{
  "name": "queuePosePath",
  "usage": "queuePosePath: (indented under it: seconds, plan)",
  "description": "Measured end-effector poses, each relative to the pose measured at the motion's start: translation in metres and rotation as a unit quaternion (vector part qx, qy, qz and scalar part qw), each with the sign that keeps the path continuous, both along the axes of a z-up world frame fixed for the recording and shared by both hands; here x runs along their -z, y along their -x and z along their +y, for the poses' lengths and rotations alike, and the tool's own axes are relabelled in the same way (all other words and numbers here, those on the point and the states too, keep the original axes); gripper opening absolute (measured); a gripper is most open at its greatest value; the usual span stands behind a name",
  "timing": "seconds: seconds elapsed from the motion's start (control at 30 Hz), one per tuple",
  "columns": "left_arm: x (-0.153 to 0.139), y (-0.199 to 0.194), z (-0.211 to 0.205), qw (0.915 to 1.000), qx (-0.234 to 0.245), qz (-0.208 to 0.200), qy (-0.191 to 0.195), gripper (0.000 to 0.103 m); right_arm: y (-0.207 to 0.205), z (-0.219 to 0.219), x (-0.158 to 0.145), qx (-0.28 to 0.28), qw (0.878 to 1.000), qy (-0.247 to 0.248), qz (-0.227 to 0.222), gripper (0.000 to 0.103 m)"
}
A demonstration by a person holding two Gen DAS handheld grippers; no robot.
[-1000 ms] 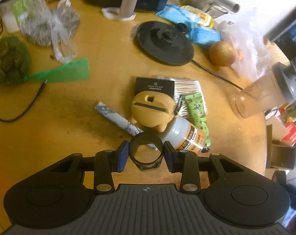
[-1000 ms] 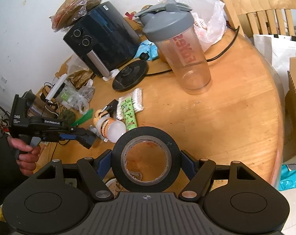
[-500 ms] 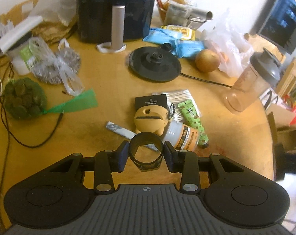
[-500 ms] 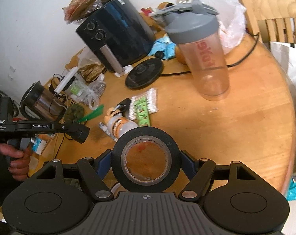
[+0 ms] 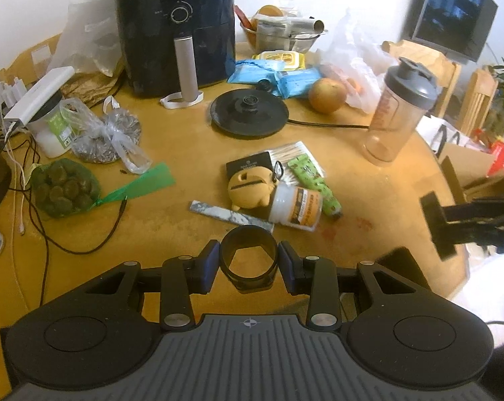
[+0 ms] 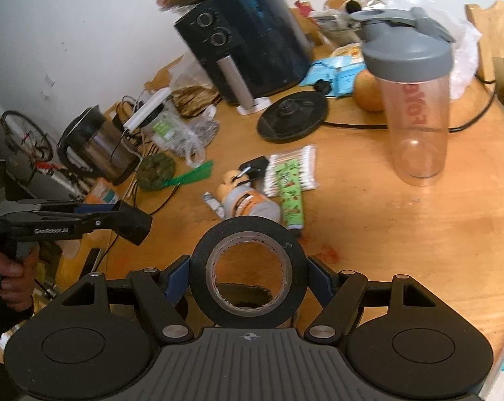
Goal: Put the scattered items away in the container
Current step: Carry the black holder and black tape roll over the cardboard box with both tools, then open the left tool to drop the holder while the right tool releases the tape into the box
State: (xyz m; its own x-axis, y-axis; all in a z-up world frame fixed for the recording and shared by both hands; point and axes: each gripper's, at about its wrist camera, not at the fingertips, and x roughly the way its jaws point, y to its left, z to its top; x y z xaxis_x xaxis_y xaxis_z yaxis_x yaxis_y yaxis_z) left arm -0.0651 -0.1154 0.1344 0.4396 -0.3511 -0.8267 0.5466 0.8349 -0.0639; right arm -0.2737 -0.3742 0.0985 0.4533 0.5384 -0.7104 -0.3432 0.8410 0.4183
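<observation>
My left gripper (image 5: 248, 262) is shut on a small black ring (image 5: 248, 275), held above the round wooden table (image 5: 191, 140). My right gripper (image 6: 248, 277) is shut on a large roll of black tape (image 6: 198, 277). A cluster of scattered items lies mid-table: an orange pig-shaped case (image 5: 250, 190), a white bottle with an orange label (image 5: 297, 207), a green tube (image 5: 313, 183), a pack of cotton swabs (image 5: 295, 152), a black card (image 5: 250, 167) and a marbled stick (image 5: 230, 217). The left gripper shows in the right wrist view (image 6: 131, 222). No container for the items is evident.
A black air fryer (image 5: 178, 26), a kettle base (image 5: 248, 113) with its cord, a shaker bottle (image 5: 397, 110), an onion (image 5: 327, 95), blue packets (image 5: 278, 73), bagged items (image 5: 108, 133), a green net bag (image 5: 64, 188) and cables (image 5: 38, 220) crowd the table. A kettle (image 6: 91, 143) stands at the left.
Both grippers have pulled back and risen from the table, still holding the ring and the tape roll. The item cluster now looks farther away in both views.
</observation>
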Motion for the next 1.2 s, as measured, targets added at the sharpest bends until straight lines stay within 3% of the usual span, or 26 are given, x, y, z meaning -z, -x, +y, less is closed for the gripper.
queuePosePath:
  seconds: [0.4,0.7,0.93,1.2]
  plan:
    - [0.000,0.037,0.015,0.9984,0.027,0.033,0.036,0.037,0.005,0.028,0.003,-0.029,1.000,0.006,0.002,0.075]
    - [0.024,0.063,0.016,0.9948,0.046,0.085,0.032,0.037,0.009,0.042,0.009,-0.057,0.998,0.014,0.015,0.075]
    - [0.045,0.074,0.017,0.9921,0.052,0.114,0.008,0.037,0.010,0.050,0.015,-0.067,0.997,0.025,0.023,0.075]
    - [0.064,0.074,0.015,0.9887,0.051,0.131,-0.051,0.038,0.015,0.061,0.020,-0.078,0.996,0.039,0.028,0.075]
